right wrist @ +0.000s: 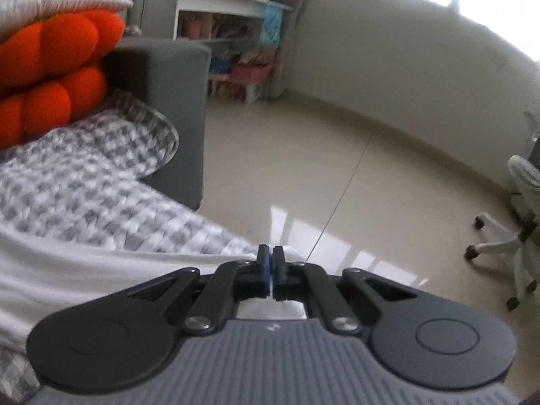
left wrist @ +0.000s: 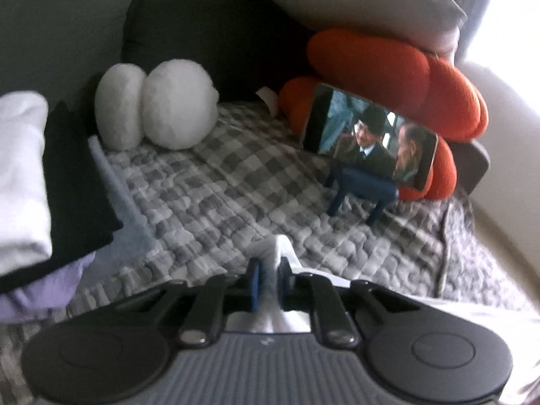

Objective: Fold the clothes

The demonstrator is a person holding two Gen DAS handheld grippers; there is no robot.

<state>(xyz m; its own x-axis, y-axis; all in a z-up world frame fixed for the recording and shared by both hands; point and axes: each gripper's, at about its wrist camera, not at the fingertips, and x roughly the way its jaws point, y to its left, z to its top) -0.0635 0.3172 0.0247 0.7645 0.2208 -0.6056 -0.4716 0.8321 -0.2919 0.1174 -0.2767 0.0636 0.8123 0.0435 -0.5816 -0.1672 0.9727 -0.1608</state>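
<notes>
Checked quilt (left wrist: 236,182) covers the sofa seat; white garment (right wrist: 67,270) lies across its near edge, long axis running between the tools. Left tool (left wrist: 269,281) pinches a bunched corner. Right tool (right wrist: 270,271) closed tight on the opposite edge, apparently.

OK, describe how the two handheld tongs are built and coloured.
Both look identical. The left tongs and right tongs each have black fingers with blue pads, black linkage bars on silver pivot screws, two round black discs at the sides, and a ribbed grey body bearing a small pale mark. No cables, hands or sleeves show.
</notes>
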